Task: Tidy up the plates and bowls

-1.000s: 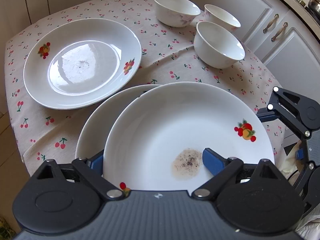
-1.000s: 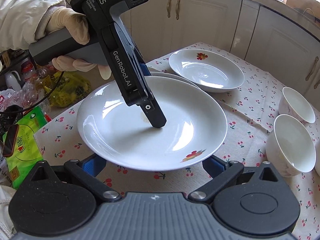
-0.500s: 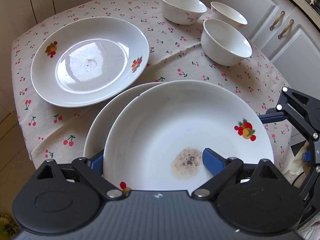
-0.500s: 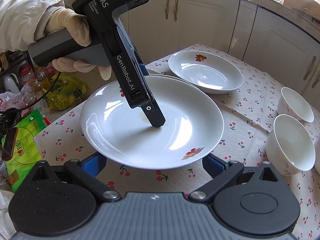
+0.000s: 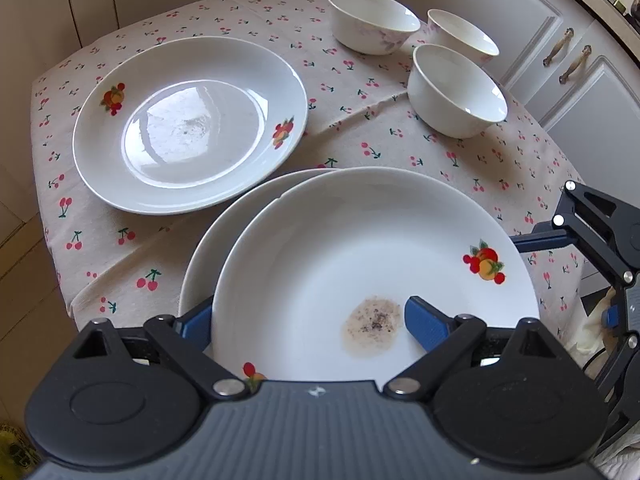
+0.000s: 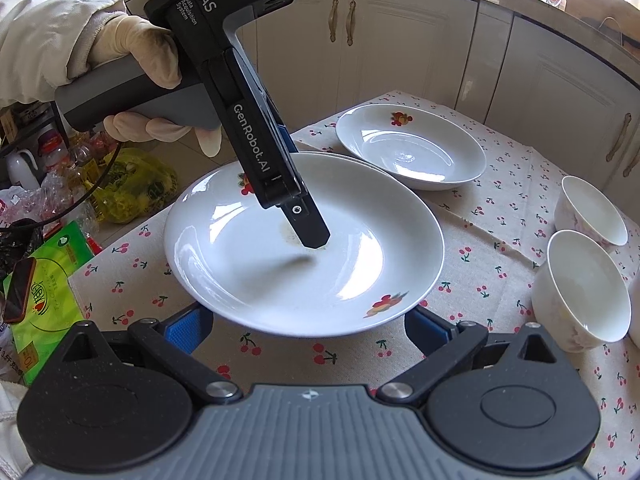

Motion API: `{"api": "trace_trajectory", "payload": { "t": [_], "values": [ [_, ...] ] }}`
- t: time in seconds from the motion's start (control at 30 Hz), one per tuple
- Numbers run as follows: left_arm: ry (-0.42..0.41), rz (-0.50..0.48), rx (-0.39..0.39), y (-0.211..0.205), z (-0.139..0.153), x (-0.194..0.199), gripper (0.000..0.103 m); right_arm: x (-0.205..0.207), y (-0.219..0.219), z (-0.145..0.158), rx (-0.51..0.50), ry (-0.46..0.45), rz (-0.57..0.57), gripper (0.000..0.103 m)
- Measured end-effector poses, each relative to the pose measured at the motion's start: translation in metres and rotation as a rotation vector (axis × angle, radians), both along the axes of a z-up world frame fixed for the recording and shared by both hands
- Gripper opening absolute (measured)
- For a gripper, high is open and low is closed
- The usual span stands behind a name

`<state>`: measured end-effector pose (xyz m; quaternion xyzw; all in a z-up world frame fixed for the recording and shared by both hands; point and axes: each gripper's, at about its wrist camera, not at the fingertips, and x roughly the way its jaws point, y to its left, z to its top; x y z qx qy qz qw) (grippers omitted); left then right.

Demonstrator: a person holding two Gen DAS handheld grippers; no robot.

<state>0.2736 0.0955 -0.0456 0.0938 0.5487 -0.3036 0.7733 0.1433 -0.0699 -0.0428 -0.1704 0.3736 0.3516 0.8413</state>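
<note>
My left gripper (image 5: 308, 320) was black with blue pads; the plate (image 5: 372, 264) between them was white, with a red-and-orange fruit motif at its right rim and a brown speckled stain just beside the right pad. Beyond it, to the left, a second plate (image 5: 188, 120) was white with two of the same fruit motifs. The three bowls (image 5: 456, 92) farther off to the right were white, one with a faint pink floral print. The cloth (image 5: 360, 128) was beige with small red cherries on green stems. My right gripper (image 6: 308, 328) showed the same black and blue. The glove (image 6: 132, 52) was cream.
</note>
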Motion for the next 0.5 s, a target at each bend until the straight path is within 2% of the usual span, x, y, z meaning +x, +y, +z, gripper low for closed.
{"api": "trace_trajectory", "payload": {
  "t": [0.5],
  "values": [
    [-0.056, 0.008, 0.018, 0.003, 0.012, -0.004, 0.095, 0.0, 0.001, 0.001, -0.006, -0.013, -0.003, 0.103]
  ]
}}
